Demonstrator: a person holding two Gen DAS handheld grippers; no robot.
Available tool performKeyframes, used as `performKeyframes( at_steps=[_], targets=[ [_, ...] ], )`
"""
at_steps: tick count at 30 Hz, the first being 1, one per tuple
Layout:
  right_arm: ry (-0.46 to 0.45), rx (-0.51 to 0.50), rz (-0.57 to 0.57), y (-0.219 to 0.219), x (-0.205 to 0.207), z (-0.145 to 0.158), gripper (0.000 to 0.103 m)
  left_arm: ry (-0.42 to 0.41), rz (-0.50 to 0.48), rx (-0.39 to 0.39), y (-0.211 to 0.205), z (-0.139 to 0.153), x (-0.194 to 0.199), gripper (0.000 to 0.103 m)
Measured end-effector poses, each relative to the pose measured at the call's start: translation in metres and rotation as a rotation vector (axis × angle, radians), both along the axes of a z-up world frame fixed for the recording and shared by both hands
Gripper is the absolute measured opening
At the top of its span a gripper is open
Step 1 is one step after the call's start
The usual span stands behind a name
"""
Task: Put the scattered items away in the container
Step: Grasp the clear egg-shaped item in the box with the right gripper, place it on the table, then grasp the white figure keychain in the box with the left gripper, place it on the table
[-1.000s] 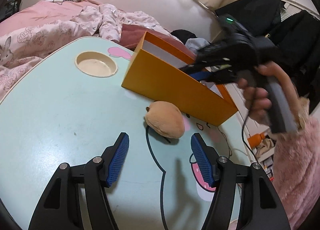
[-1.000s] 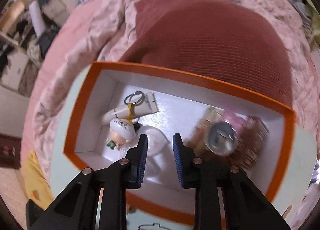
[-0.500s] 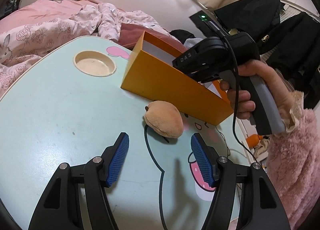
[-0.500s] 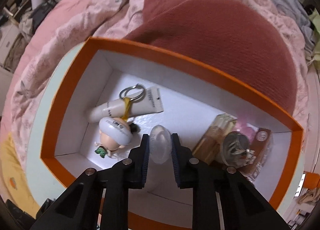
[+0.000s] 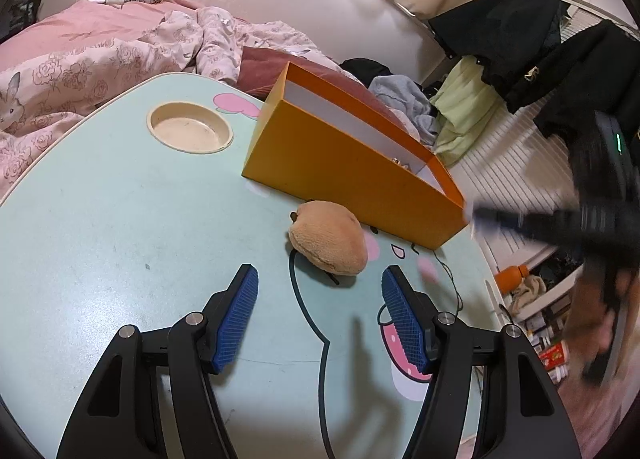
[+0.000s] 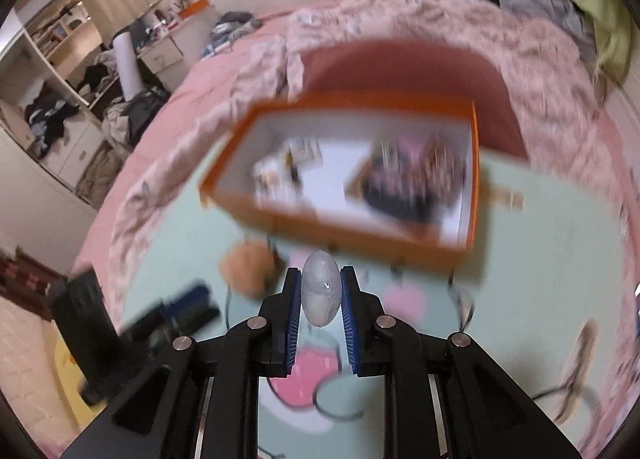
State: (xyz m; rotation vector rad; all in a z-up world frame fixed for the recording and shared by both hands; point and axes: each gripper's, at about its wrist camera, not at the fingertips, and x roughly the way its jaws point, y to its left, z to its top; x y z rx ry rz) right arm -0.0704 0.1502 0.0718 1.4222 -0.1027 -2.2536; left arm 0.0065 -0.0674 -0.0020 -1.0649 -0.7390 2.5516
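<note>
An orange box with a white inside stands at the far side of the mint table. A tan plush toy lies in front of it. My left gripper is open just short of the plush, its blue pads apart and touching nothing. My right gripper is shut on a pale translucent egg-shaped item, held above the table on the near side of the box. Several blurred items lie inside the box. In the left wrist view the right gripper is a dark blur at the right.
A round cup recess is sunk into the table at the back left. A pink bed with a crumpled quilt lies beyond the table. Dark clothes hang at the right. A thin black cord crosses the table's right side.
My right gripper shut on the egg-shaped item inside the box, then drew back out and to the right with it. The left gripper and the plush have not moved.
</note>
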Motion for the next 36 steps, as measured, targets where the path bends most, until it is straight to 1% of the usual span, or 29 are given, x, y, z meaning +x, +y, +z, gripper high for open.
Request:
performKeyframes(
  at_steps=[3, 5, 8, 10, 11, 12, 13, 14, 15, 17, 18, 22, 25, 28, 29, 31, 33, 34, 35, 36],
  targets=[
    [-0.016, -0.005, -0.024, 0.002, 0.009, -0.029, 0.018, -0.001, 0.001, -0.012, 0.002, 0.000, -0.001, 0.065],
    [-0.017, -0.029, -0.040, 0.004, 0.009, -0.039, 0.018, -0.001, 0.003, -0.015, 0.003, 0.000, -0.002, 0.065],
    [-0.012, -0.056, -0.057, 0.009, 0.012, -0.046, 0.019, 0.000, 0.002, -0.014, 0.003, 0.000, -0.002, 0.065],
    [0.024, -0.063, -0.075, 0.013, 0.015, -0.043, 0.021, 0.000, 0.002, -0.013, 0.002, 0.000, -0.002, 0.065],
    [0.041, -0.066, -0.078, 0.014, 0.017, -0.041, 0.030, 0.000, 0.002, -0.013, 0.002, 0.000, -0.002, 0.065],
    [0.053, -0.064, -0.083, 0.015, 0.019, -0.039, 0.046, 0.000, 0.002, -0.013, 0.002, 0.000, -0.002, 0.065],
    [0.072, -0.060, -0.099, 0.017, 0.022, -0.035, 0.053, 0.000, 0.001, -0.013, 0.002, 0.000, -0.002, 0.065],
    [0.107, -0.056, -0.125, 0.021, 0.026, -0.031, 0.058, 0.000, 0.001, -0.013, 0.002, 0.000, -0.002, 0.065],
    [0.145, -0.048, -0.145, 0.025, 0.031, -0.026, 0.058, 0.000, 0.001, -0.013, 0.001, 0.000, -0.002, 0.065],
    [0.187, -0.022, -0.170, 0.027, 0.042, -0.020, 0.062, 0.000, 0.001, -0.012, 0.001, 0.000, -0.002, 0.065],
    [0.193, 0.001, -0.178, 0.027, 0.049, -0.020, 0.063, 0.000, 0.001, -0.012, 0.001, 0.000, -0.002, 0.065],
    [0.184, 0.095, -0.140, 0.018, 0.073, -0.033, 0.063, 0.000, 0.002, -0.016, 0.002, 0.000, -0.002, 0.065],
    [0.229, 0.197, -0.135, 0.002, 0.088, -0.044, 0.063, 0.000, 0.003, -0.020, 0.003, 0.000, -0.001, 0.065],
    [0.262, 0.253, -0.141, -0.010, 0.094, -0.049, 0.063, -0.007, 0.005, -0.031, 0.004, 0.002, -0.001, 0.065],
    [0.270, 0.269, -0.145, -0.012, 0.095, -0.050, 0.063, -0.003, 0.007, -0.039, 0.004, 0.005, -0.001, 0.065],
    [0.274, 0.268, -0.148, -0.011, 0.097, -0.052, 0.063, 0.027, 0.002, -0.033, 0.002, 0.019, -0.003, 0.065],
    [0.269, 0.247, -0.154, -0.008, 0.097, -0.054, 0.063, 0.045, -0.005, -0.046, 0.001, 0.048, -0.013, 0.065],
    [0.264, 0.235, -0.156, -0.006, 0.097, -0.054, 0.063, 0.036, -0.012, -0.076, 0.004, 0.061, -0.020, 0.065],
    [0.262, 0.229, -0.159, -0.004, 0.097, -0.054, 0.063, 0.000, -0.024, -0.156, 0.011, 0.079, -0.036, 0.065],
    [0.259, 0.225, -0.160, -0.004, 0.097, -0.054, 0.063, -0.030, -0.034, -0.214, 0.017, 0.088, -0.047, 0.060]
  ],
)
